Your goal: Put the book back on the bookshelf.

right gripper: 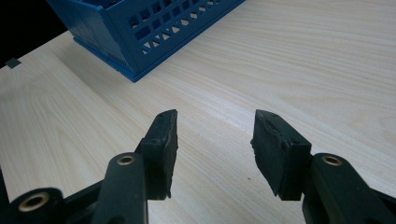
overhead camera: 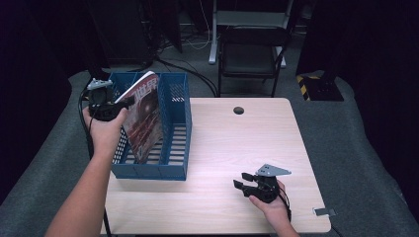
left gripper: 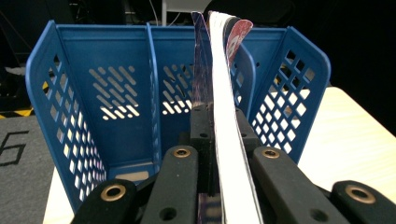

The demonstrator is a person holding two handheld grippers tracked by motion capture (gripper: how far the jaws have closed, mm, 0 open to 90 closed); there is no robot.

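A blue perforated file rack (overhead camera: 175, 98) with upright dividers stands on the left part of the table. A magazine with a dark red cover (overhead camera: 144, 118) stands on edge in one of its slots, tilted. My left gripper (overhead camera: 129, 102) is shut on the magazine's edge near its top. In the left gripper view the magazine (left gripper: 223, 93) runs between the two jaws into the blue rack (left gripper: 116, 93). My right gripper (overhead camera: 242, 180) hovers low over the table at the front right, open with nothing between its fingertips (right gripper: 163, 135). The rack's corner (right gripper: 140, 28) lies ahead of it.
The light wooden table (overhead camera: 237, 143) has a dark round hole (overhead camera: 238, 110) near its far edge and a small grey tag (overhead camera: 323, 212) at the front right corner. A black folding chair (overhead camera: 253, 49) stands beyond the table. Grey floor surrounds it.
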